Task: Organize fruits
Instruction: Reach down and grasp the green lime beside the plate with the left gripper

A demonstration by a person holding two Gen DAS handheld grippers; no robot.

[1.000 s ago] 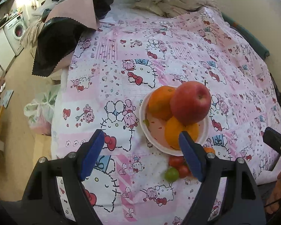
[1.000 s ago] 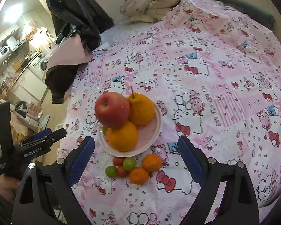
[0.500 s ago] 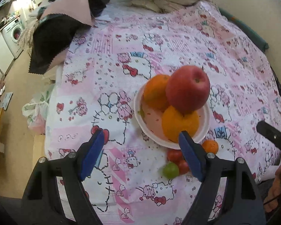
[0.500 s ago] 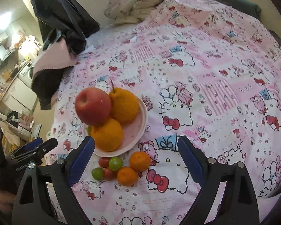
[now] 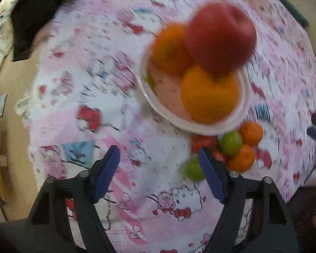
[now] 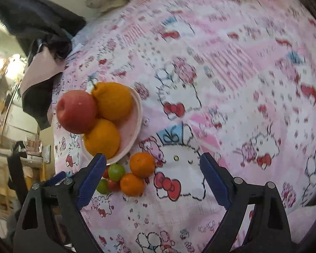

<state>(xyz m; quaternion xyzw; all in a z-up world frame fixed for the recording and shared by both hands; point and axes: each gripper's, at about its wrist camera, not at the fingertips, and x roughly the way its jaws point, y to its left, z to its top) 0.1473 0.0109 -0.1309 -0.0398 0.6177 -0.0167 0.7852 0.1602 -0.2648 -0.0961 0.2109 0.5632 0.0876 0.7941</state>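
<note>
Left wrist view shows the left gripper with jaws closing over bare bedsheet — nothing between them. Just beyond, a plate holds an apple atop two oranges, small fruits clustered beside it. Right gripper hangs wide open and empty — the same small fruits lie by its left finger.

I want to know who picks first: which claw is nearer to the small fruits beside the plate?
Left, by a little. The left claw has one finger over the small fruits; the right claw hangs beside them.
</note>
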